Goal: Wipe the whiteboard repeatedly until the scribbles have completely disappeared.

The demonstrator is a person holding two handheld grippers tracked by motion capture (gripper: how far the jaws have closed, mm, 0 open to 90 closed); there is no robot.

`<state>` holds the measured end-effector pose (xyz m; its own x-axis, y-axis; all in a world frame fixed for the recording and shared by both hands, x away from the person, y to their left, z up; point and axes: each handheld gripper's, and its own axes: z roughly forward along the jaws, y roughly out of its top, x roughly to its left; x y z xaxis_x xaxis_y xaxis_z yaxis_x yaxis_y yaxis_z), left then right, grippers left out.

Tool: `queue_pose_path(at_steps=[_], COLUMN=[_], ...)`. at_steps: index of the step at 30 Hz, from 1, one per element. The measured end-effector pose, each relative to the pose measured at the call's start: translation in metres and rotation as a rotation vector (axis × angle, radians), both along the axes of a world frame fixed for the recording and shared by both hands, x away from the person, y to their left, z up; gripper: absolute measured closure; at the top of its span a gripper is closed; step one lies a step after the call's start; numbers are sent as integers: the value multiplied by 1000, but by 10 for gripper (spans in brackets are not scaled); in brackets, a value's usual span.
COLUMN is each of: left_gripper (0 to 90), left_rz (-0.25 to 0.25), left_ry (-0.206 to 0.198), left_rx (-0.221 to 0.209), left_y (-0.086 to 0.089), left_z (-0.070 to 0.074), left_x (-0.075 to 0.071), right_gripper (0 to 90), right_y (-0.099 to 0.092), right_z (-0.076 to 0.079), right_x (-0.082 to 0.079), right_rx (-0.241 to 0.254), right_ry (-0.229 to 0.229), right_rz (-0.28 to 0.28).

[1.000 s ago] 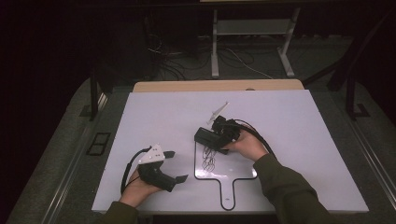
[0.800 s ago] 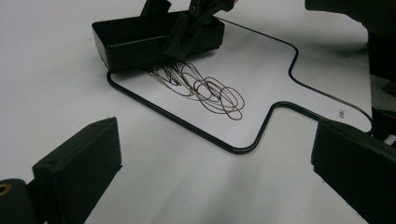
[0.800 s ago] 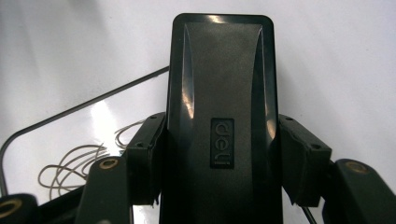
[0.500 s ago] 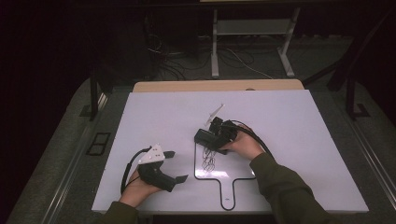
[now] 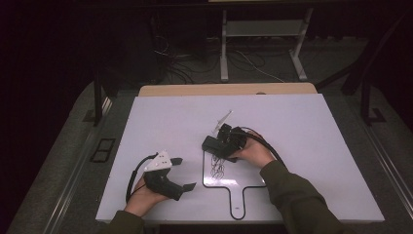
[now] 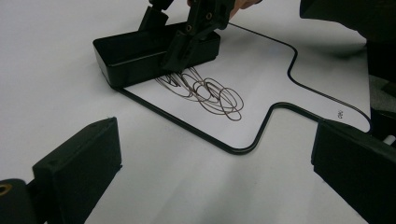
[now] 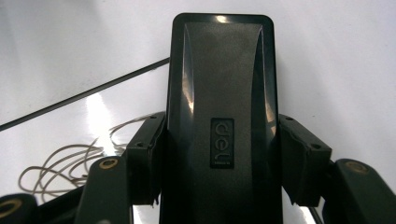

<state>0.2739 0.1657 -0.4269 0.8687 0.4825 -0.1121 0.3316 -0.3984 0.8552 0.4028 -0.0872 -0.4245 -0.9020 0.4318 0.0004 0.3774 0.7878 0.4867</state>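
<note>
While the white table (image 5: 302, 146) carries a paddle-shaped whiteboard (image 5: 253, 175) with a black rim, the black eraser (image 7: 219, 93) sits on the board's top-left edge, touching brown scribbles (image 6: 205, 91). Right gripper (image 5: 225, 142) clamps the eraser's sides. Left gripper (image 5: 181, 173) rests apart at the left, jaws wide, nothing between them.

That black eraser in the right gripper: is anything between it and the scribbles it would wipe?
Nothing visible. The right gripper clamps the black eraser at the top edge of the scribbles on the small whiteboard, bare board between.
</note>
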Motion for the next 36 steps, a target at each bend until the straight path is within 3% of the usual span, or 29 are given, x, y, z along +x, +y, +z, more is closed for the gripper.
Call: queue_pose_path(at_steps=[36], left_gripper=[6], left_rz=[3], left_ry=[1], left_rx=[-2], left_y=[-1], left_z=[0], left_x=[-1], right_gripper=[388], right_y=[17], right_z=[3], right_x=[-71], right_rx=[-33], right_ry=[7], right_rz=[199])
